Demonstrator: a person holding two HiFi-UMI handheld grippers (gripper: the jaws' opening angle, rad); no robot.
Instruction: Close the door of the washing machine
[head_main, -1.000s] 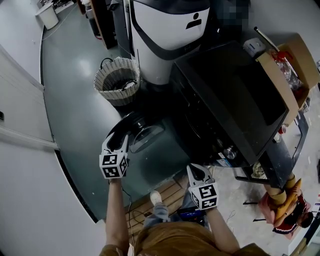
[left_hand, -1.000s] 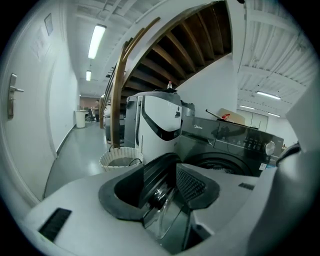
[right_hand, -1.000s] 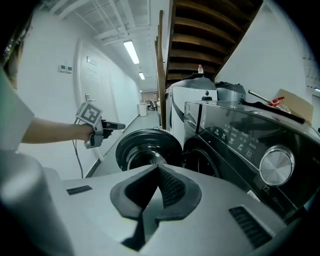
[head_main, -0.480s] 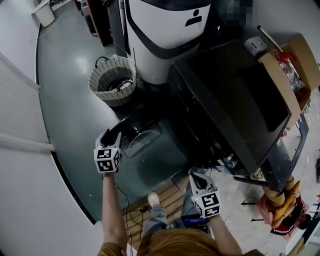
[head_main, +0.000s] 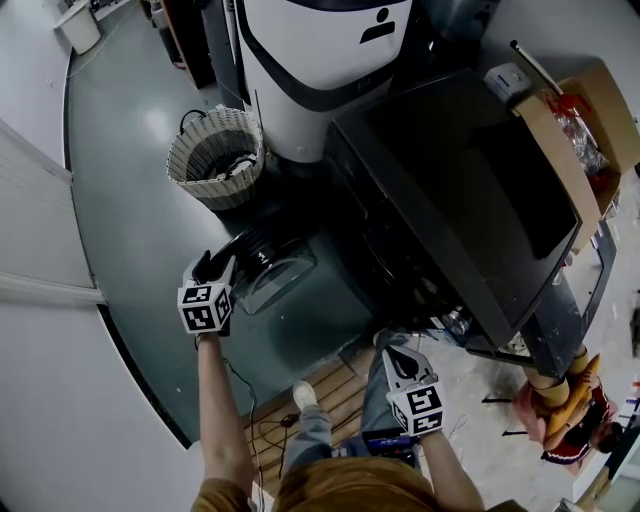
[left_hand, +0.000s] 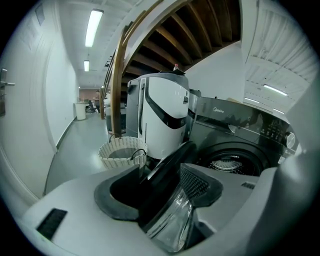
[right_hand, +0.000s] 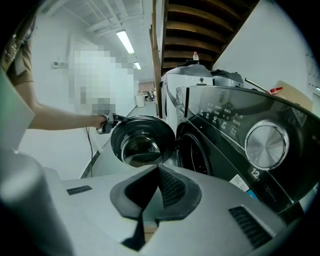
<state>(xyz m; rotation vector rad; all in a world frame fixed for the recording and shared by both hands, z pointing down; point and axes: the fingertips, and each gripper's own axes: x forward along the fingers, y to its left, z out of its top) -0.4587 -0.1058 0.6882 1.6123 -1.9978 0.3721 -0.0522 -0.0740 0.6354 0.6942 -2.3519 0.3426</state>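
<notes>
Left gripper (head_main: 214, 266) is slack right now. Its jaws have just been opening and stand wide apart, with the outer rim of the washing machine door (left_hand: 170, 167) running between them, but the pads aren't squeezing it. The door is swung fully out from the washing machine (head_main: 450, 190), and the drum opening (left_hand: 230, 162) sits ahead and to the right of that gripper.

Right gripper (head_main: 392, 352) is clenched on nothing, fingertips together. It hangs back from the machine's front, with the control panel to its right and the door out ahead on its left.

Stuff around:
- A wicker basket (head_main: 215, 158) stands on the floor beyond the door, ahead and left of the left gripper.
- A big white machine (head_main: 300, 70) stands right beside the washer, behind the open door as the left gripper sees it.
- A cardboard box (head_main: 590, 110) is on the far side of the washer, well off to the right of both grippers.
- A cable (head_main: 265, 430) trails on the floor by the person's shoe (head_main: 312, 395).

Compared with a second ago, the left gripper sits lower and further left in the head view. The door looks about as open as it was, and the right gripper has dropped a little.
</notes>
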